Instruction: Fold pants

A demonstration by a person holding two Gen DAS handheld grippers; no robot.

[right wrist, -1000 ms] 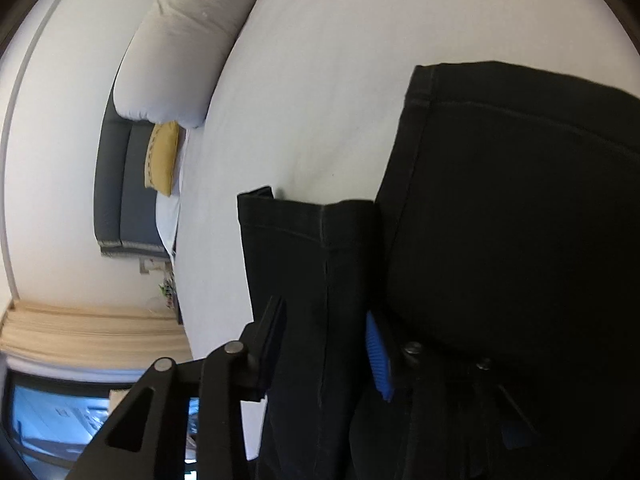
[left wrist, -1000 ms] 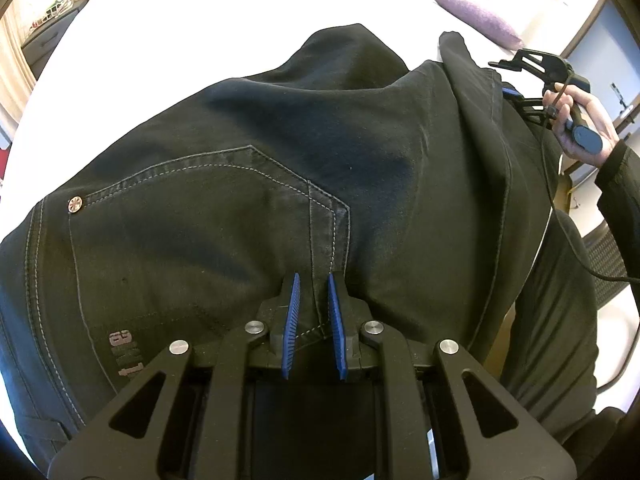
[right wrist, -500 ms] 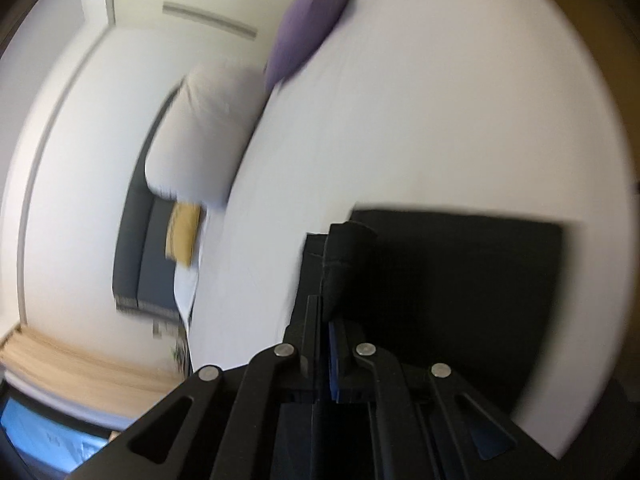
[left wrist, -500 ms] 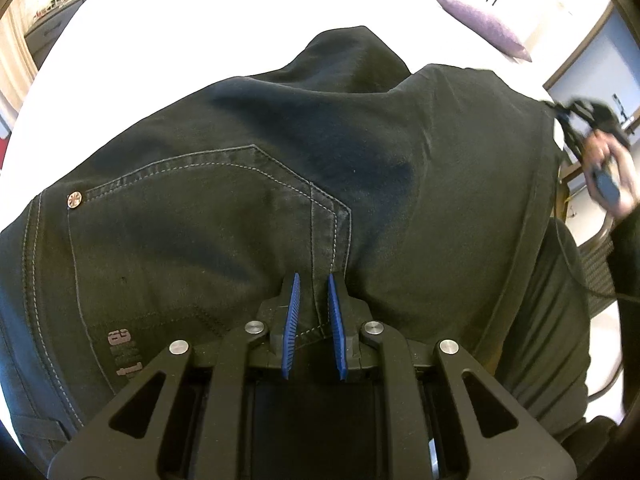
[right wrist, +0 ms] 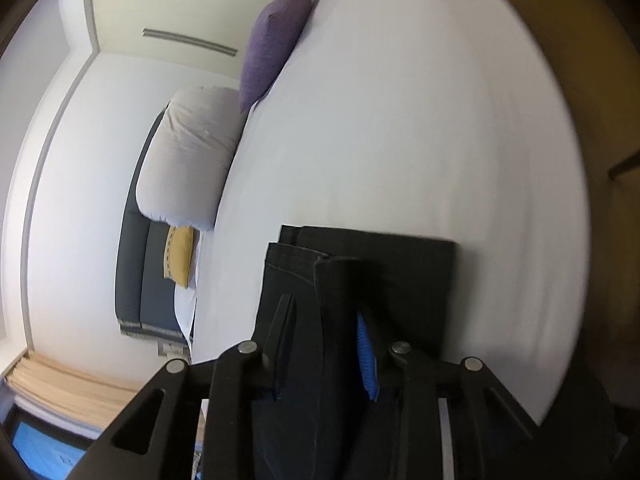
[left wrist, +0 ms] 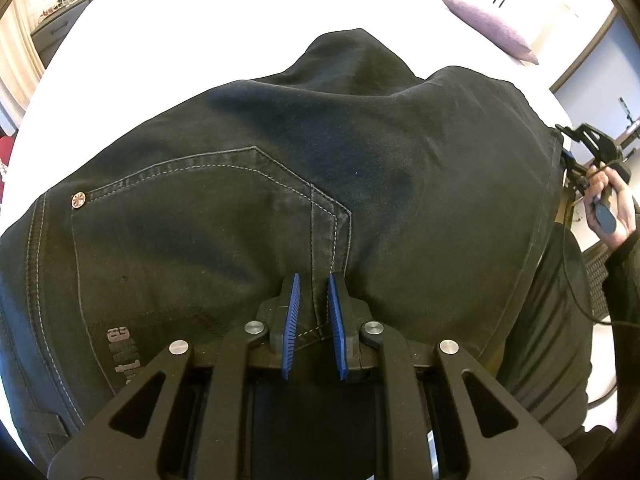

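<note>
Black denim pants lie spread on the white bed, back pocket up. My left gripper is shut on the pants at a stitched seam near the waist, the fabric pinched between its blue pads. The right gripper shows at the right edge of the left wrist view, held by a hand. In the right wrist view the folded leg ends rest on the sheet. The right gripper is opening, with a fold of the leg standing loose between its jaws.
A purple pillow and a white pillow lie at the head of the bed, with a yellow cushion against a dark headboard. White sheet stretches beyond the pants. A dark sleeve and cable hang at the right.
The right gripper swung away to the right with the leg end, closed, then opened its jaws again. The raised fold by it now lies flat. The left gripper has not moved.
</note>
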